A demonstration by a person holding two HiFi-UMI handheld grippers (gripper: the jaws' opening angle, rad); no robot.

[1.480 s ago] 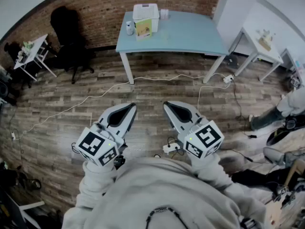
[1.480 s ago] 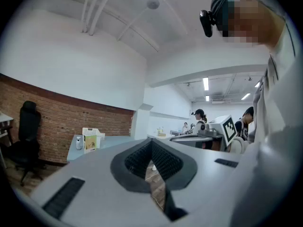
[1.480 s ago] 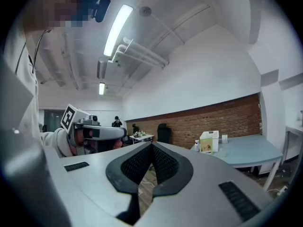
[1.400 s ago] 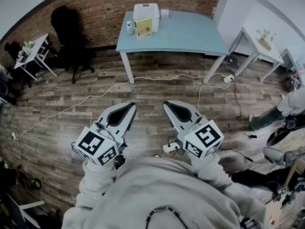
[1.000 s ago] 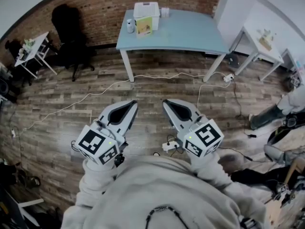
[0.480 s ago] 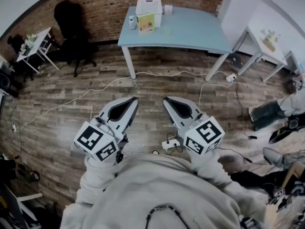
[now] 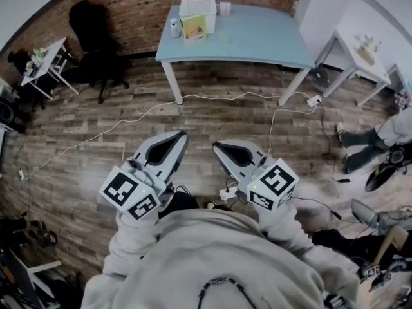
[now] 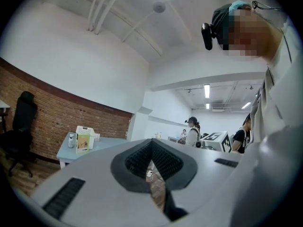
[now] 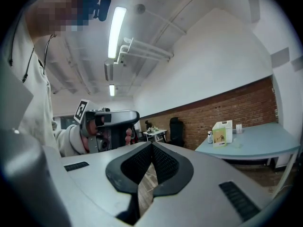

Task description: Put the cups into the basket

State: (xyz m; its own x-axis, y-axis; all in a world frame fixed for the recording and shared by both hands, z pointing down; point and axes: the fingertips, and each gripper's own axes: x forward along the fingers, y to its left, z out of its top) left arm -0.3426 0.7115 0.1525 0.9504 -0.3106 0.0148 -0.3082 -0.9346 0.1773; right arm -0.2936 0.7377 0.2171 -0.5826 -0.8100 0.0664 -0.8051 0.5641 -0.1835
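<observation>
Grey jaws of left gripper (image 7: 181, 136) and right gripper (image 7: 216, 146) together, empty; yellow label (image 7: 194, 28) by basket (image 7: 198, 6) unreadable.

Basket (image 7: 197, 8) on table (image 7: 257, 40), chair (image 7: 90, 36) to its left

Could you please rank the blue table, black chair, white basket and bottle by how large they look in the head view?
1. Blue table
2. Black chair
3. White basket
4. Bottle
All stand about equally far away.

Pale grey sweatshirt (image 7: 212, 262), long sleeves (image 7: 123, 240) to wrists.
</observation>
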